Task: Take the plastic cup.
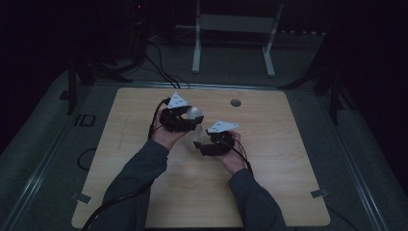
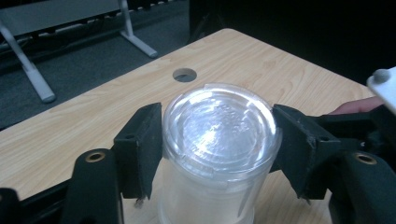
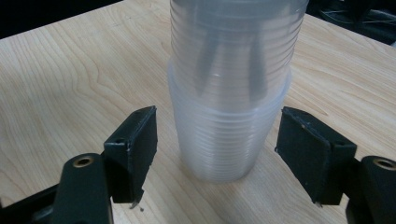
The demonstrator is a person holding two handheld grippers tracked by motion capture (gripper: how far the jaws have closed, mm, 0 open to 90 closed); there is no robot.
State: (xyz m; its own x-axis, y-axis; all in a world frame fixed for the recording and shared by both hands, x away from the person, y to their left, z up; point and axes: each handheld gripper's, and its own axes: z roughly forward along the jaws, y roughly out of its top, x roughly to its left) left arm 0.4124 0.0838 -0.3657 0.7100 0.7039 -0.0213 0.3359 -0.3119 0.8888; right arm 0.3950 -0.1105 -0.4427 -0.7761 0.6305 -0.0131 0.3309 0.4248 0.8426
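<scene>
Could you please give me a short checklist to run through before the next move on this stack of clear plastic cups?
1. Left gripper closed on the top of the upside-down stack of clear plastic cups: ok, both pads press the sides.
2. Right gripper free of the lower cups: ok, gaps on both sides.
3. Stack standing on the light wooden table: ok.
4. Stack upright: ok.
5. How many cups the left gripper would lift: cannot tell.

Cup stack [image 3: 231,93] top cut off by right gripper view's upper edge; base hidden in left gripper view.
</scene>
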